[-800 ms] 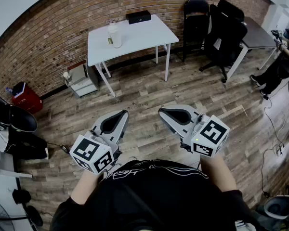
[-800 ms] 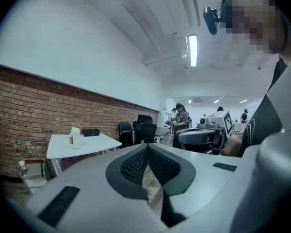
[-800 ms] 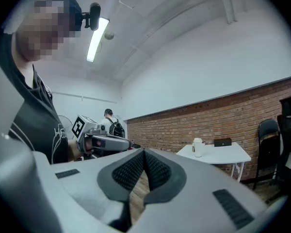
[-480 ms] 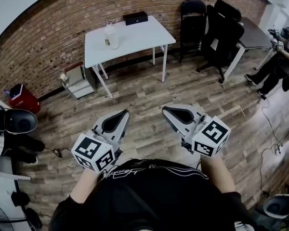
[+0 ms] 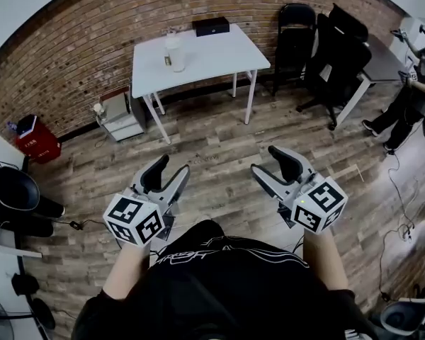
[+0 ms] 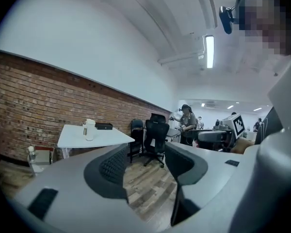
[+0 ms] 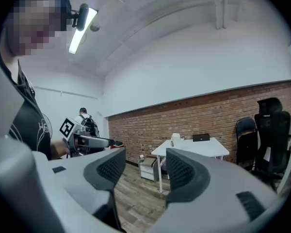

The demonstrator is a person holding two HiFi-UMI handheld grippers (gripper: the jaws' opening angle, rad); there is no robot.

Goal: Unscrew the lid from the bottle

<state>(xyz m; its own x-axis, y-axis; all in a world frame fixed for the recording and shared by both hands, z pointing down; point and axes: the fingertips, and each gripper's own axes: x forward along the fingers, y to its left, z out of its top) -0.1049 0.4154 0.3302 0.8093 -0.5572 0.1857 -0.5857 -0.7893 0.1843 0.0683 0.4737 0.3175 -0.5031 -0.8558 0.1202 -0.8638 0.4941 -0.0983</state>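
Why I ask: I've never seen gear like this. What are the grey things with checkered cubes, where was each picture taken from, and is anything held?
No robot here: a person holds a left gripper and a right gripper, hand tools each carrying a marker cube. The head view looks down from the person's head; each gripper view looks along that gripper's own jaws. Both pairs of jaws stand apart with nothing between them. Across the room a white table carries the bottle and a black box. Both grippers are far from it, so the unscrewing has not begun.
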